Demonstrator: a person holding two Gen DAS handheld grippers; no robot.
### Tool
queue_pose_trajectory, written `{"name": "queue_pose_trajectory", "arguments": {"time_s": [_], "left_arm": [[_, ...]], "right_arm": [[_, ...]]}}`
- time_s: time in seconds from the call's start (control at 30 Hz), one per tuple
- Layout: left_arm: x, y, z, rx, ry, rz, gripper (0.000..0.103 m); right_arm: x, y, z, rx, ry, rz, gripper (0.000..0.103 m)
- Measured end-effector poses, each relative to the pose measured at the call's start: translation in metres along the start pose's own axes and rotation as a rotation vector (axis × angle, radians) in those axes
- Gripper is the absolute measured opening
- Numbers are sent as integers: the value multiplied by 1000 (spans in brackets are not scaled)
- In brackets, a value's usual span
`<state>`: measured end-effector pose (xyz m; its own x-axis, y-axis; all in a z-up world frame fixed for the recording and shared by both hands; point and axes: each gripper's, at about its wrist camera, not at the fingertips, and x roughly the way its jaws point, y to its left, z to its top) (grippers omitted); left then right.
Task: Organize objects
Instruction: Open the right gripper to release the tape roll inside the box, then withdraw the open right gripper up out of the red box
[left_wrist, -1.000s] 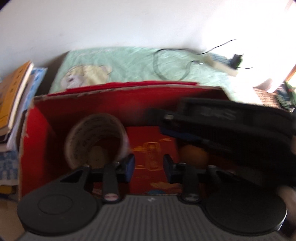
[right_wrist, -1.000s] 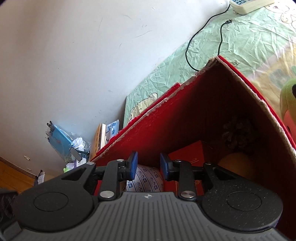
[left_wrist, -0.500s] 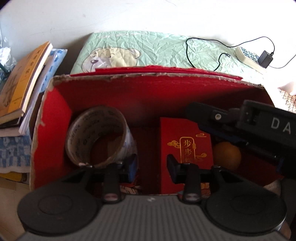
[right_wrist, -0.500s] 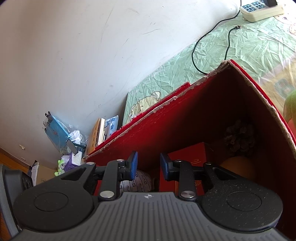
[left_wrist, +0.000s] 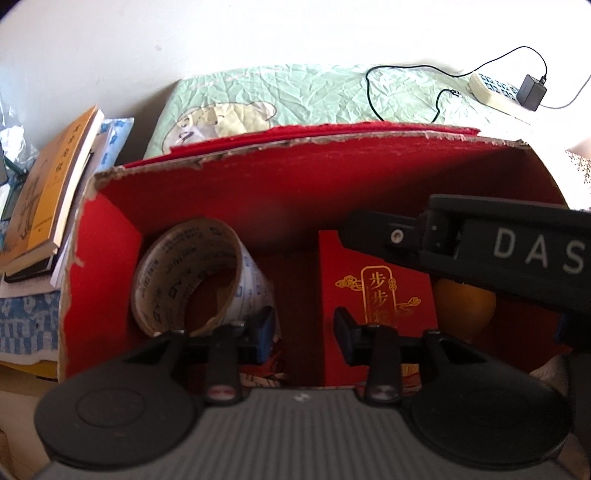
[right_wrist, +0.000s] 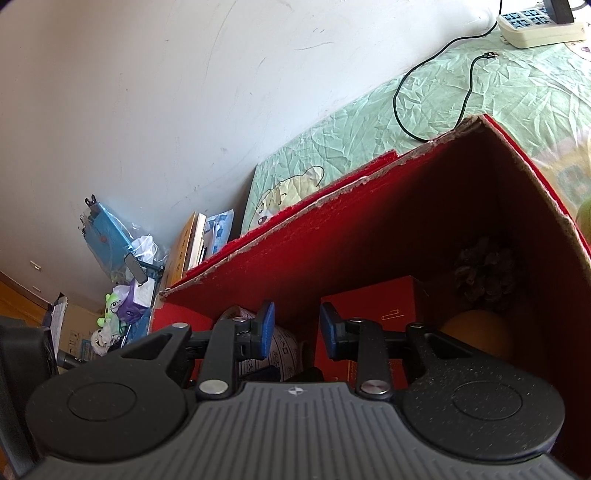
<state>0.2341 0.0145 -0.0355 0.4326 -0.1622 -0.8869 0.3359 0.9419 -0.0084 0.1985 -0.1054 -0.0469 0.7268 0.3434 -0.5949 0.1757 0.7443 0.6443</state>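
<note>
While both grippers hang over the red box (left_wrist: 110, 280), the main worry is stuff getting knocked around in there. The left gripper (left_wrist: 304, 330) has just been opening its jaws, and nothing sits between them; they're released and empty, just above the gap between the tape roll (left_wrist: 195, 280) and the red packet (left_wrist: 373, 291). The right gripper (right_wrist: 293, 330) is also empty, jaws parted a little with only air between the pads, and from the left camera its black body crosses over the packet's top corner and the orange (left_wrist: 463, 306).

What could go wrong, I'd guess: the tape roll is resting on its curved side, leaning against the left wall, so a nudge from the left finger could roll it toward the middle. The packet is standing on edge, so a bump from either tool could tip it flat onto the orange. The two tools are also near each other and could clash.

Orientation-wise, the roll's hole faces up and toward the left camera, its axis tilted. The packet's long axis runs up-down in the left view, its printed face toward that camera. A pine cone (right_wrist: 485, 269) sits in the far right corner behind the orange.
</note>
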Motion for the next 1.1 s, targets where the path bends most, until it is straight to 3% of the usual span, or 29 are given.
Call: {"name": "queue_pose_trajectory", "arguments": {"time_s": [0.5, 1.1], "left_arm": [[2, -4, 2, 41, 0, 26, 42], [3, -10, 0, 62, -16, 50, 42]], "right_arm": [[-1, 2, -1, -9, 7, -4, 31], [-1, 3, -2, -21, -1, -75, 31]]}}
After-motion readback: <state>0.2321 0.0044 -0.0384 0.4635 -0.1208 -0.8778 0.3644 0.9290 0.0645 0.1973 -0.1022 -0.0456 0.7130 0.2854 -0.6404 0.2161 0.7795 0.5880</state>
